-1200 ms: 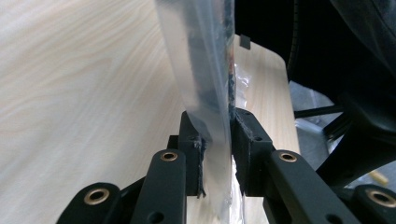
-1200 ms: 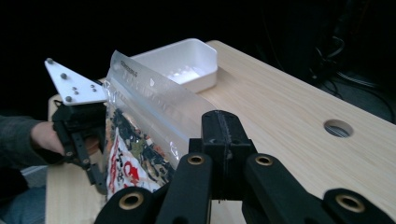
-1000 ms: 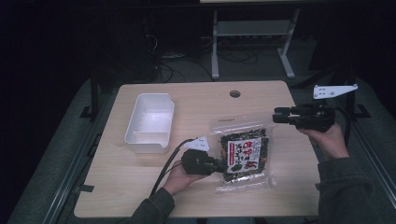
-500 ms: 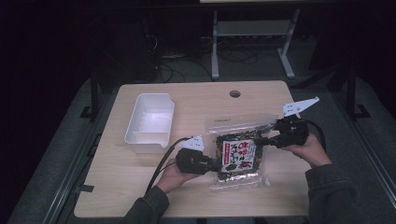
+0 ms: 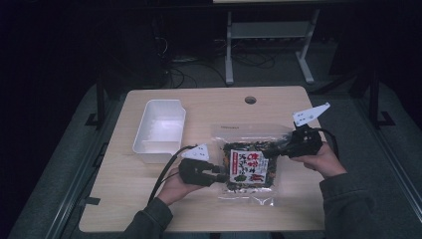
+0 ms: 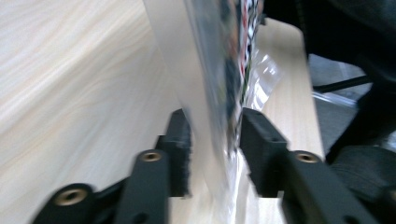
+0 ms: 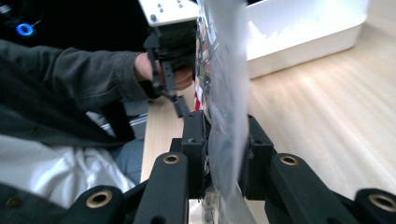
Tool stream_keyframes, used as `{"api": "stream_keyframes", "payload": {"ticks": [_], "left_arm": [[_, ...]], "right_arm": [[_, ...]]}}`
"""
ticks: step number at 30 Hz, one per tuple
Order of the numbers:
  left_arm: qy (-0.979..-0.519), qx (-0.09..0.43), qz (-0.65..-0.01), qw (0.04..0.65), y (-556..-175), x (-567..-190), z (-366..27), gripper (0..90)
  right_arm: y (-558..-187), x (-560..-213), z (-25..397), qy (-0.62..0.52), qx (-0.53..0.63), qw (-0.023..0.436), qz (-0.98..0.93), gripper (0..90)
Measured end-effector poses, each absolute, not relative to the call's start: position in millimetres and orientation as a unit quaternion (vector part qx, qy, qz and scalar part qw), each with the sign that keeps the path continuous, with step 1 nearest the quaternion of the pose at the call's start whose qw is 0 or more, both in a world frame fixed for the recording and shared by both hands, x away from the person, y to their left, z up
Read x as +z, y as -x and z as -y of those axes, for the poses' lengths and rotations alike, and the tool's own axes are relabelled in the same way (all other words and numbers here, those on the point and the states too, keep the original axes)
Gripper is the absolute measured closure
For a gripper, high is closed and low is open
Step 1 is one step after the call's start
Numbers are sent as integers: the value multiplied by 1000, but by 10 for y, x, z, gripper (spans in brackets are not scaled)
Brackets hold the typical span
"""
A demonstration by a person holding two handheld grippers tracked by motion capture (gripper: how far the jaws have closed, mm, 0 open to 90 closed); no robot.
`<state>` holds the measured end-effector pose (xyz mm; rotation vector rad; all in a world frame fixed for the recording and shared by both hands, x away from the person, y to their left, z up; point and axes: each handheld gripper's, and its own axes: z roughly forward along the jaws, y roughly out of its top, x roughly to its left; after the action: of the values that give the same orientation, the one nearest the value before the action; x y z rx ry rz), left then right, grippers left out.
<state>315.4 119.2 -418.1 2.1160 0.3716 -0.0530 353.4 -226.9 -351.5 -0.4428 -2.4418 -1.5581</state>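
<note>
Two hand-held grippers meet at one clear snack bag [image 5: 250,164] near the middle of a pale wooden table [image 5: 209,107].

The bag is printed with red and white lettering over dark contents. In the high view its long axis runs away from the person, from the near table edge toward the far edge.

The left gripper [image 5: 219,174] comes in from the bag's left side. In the left gripper view its jaws stand part-open, one on each side of the bag's edge, and a gap shows, so it does not look clamped yet.

The right gripper [image 5: 271,151] reaches in from the bag's right side, toward its upper right. In the right gripper view its jaws sit close against both faces of the plastic and appear to grip it.

Both hands are equally near. The bag lies straight between them, so any lift would likely need the left jaws to close first.

An empty white plastic tub [image 5: 159,130] sits to the bag's left, near but apart.

Beyond the table, the room is dark, with cables [image 5: 199,55] on the floor and a grey metal stand [image 5: 268,35].
</note>
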Motion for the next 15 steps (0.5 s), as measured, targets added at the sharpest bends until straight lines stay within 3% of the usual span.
{"api": "stream_keyframes", "payload": {"ticks": [4, 15], "left_arm": [[-869, -5, -159, 469, -3133, -4157, -1285, 530], [-880, 32, -173, 442, -3019, -4159, -1583, 456]], "right_arm": [[-3535, -3413, 2300, 169, -534, 78, 825, 749], [-3584, -3187, 2193, 246, -537, 8, 807, 750]]}}
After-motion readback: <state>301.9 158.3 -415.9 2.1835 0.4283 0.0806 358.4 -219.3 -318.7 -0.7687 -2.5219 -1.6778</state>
